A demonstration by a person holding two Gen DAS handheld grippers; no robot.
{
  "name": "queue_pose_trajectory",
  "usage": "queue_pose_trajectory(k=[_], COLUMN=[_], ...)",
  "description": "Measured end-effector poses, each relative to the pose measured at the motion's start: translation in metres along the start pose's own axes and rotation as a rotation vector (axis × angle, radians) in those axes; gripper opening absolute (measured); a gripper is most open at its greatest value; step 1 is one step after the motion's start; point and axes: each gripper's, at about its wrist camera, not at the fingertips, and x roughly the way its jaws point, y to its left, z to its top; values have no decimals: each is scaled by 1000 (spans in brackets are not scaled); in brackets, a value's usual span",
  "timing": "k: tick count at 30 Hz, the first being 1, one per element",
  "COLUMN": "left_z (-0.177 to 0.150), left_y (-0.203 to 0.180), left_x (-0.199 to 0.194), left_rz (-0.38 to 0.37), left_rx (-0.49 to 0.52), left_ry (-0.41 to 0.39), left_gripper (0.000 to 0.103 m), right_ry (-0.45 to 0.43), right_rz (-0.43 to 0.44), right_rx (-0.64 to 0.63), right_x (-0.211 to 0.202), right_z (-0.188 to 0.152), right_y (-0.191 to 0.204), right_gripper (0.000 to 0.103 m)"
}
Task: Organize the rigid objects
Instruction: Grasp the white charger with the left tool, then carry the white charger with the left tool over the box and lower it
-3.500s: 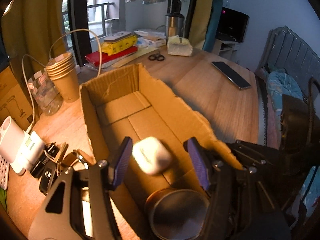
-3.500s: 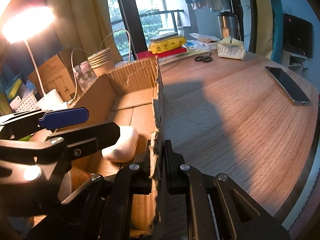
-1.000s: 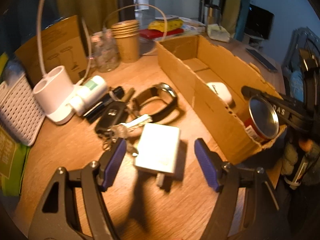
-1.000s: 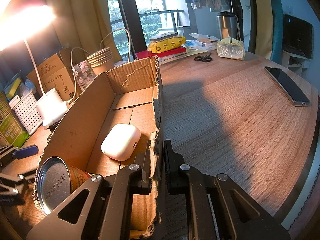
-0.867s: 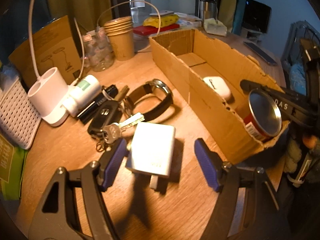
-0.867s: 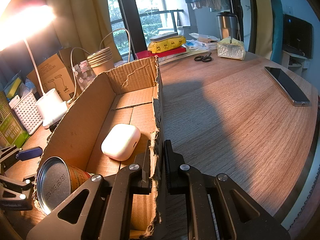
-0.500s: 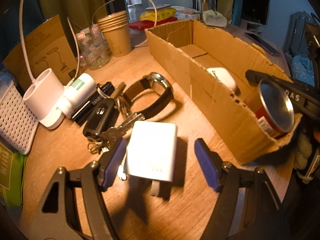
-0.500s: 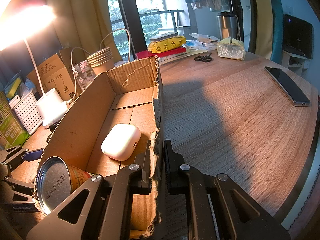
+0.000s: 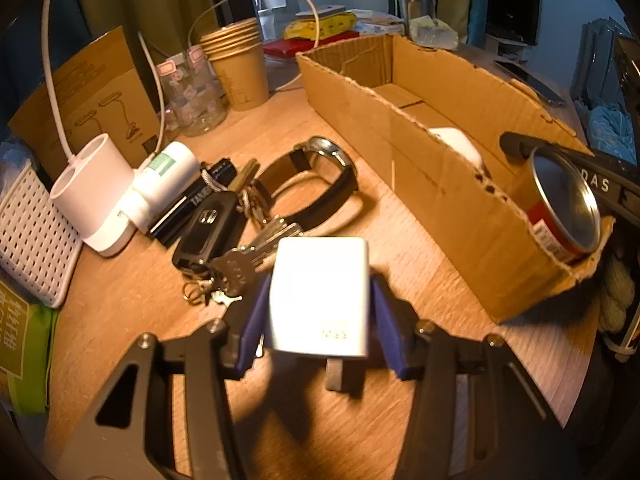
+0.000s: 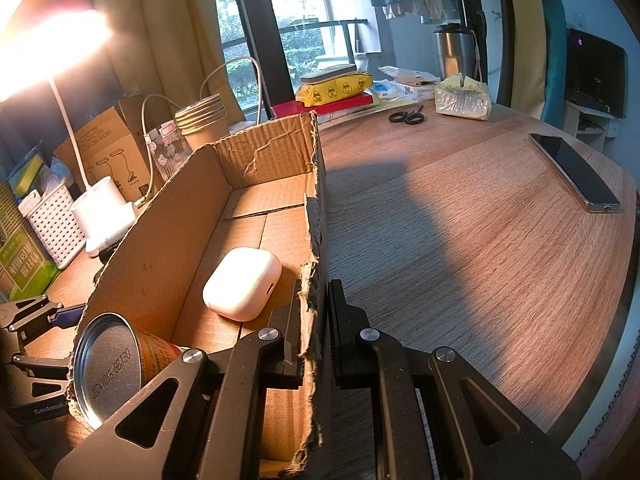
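A white charger block lies on the wooden table between the blue pads of my left gripper. Its jaws are closing and the pads touch the block's two sides. Just behind it lie a bunch of keys, a black car key fob and a black-strapped watch. To the right stands a long cardboard box holding a white earbud case and a tin can on its side. My right gripper is shut on the box's near right wall.
At the left stand a white lamp base, a white tube and a white perforated basket. Stacked paper cups and a clear jar stand behind. A phone and scissors lie right of the box.
My left gripper has drawn its jaws in from wide apart onto the white charger block and come slightly closer to it. The right gripper and box have not moved.
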Motion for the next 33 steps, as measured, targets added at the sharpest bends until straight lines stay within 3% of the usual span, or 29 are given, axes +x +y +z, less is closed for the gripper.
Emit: queue_pose_trajectory(k=[25,33], left_z=[-5,1], left_y=[5,6], left_x=[-19,-35], left_rz=[-27,-31], left_rx=[-44,-62], left_ry=[-25,-69], left_gripper=[50,50], right_ry=[0,0], right_rz=[-1,-1], right_rx=[0,0], right_x=[1,0], right_z=[0,0], right_y=[1,1], right_gripper=[11,11])
